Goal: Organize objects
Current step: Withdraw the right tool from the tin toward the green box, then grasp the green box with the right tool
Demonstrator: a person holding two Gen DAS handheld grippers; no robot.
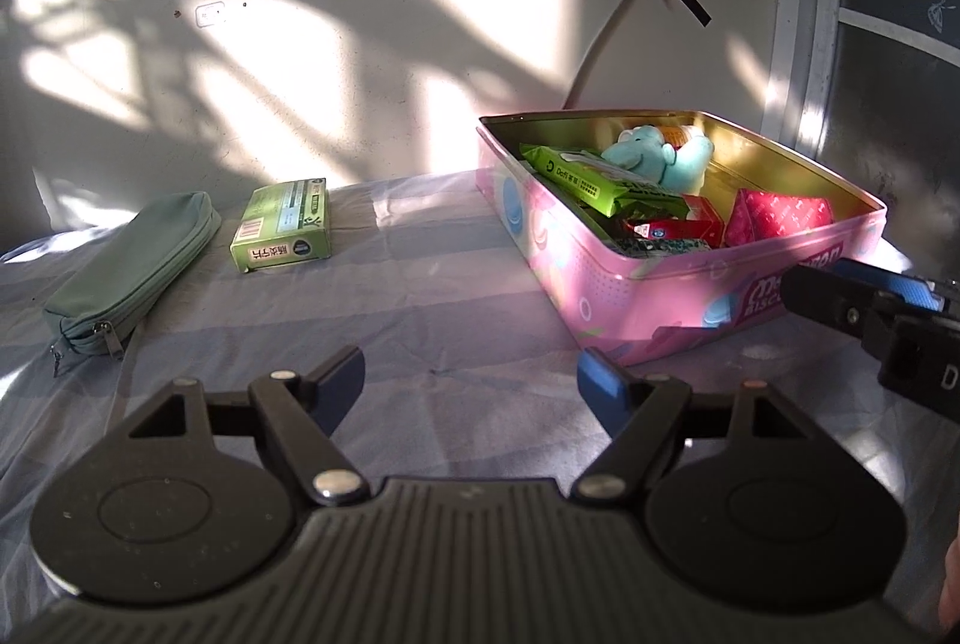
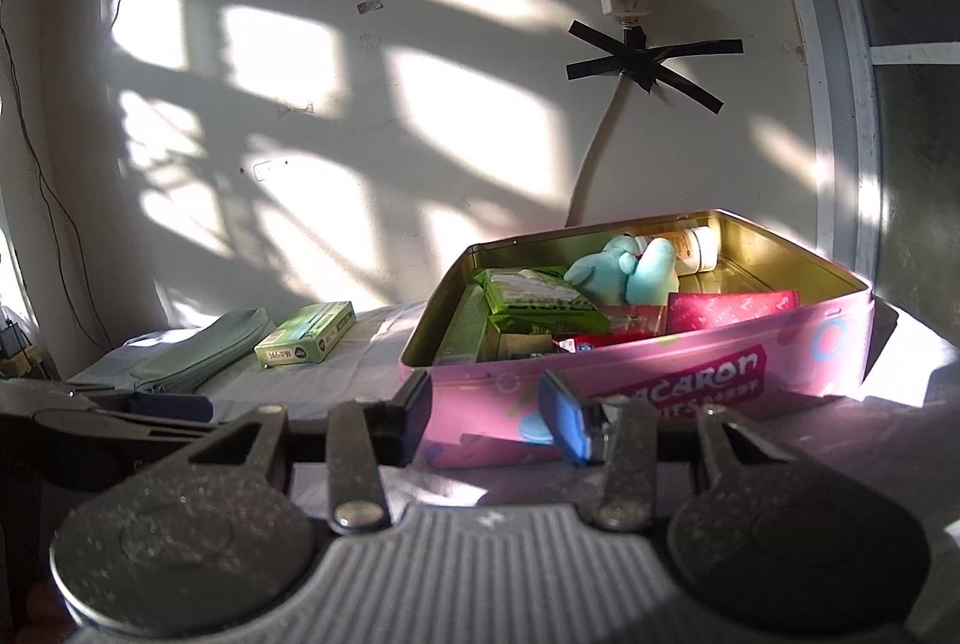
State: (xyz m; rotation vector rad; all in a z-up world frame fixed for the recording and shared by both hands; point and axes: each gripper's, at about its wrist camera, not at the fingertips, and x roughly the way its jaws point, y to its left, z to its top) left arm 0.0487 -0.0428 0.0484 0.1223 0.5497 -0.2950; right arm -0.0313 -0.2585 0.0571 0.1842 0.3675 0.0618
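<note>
Both cameras sit low over the bed, each looking forward along its own gripper toward the sunlit wall. The left wrist view stands left of the pink tin (image 1: 660, 296), which lies ahead to its right. The right wrist view faces the tin's (image 2: 660, 374) long side from close by. Both share the tin, the green box (image 1: 282, 227) and the pouch (image 1: 132, 272) left of it.

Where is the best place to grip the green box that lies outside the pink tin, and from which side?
Grip the green box across its two long sides, near the middle, coming from above with the left gripper, whose jaws stand open and empty. It lies flat on the bed sheet, apart from the pencil case, so both sides look free.
</note>
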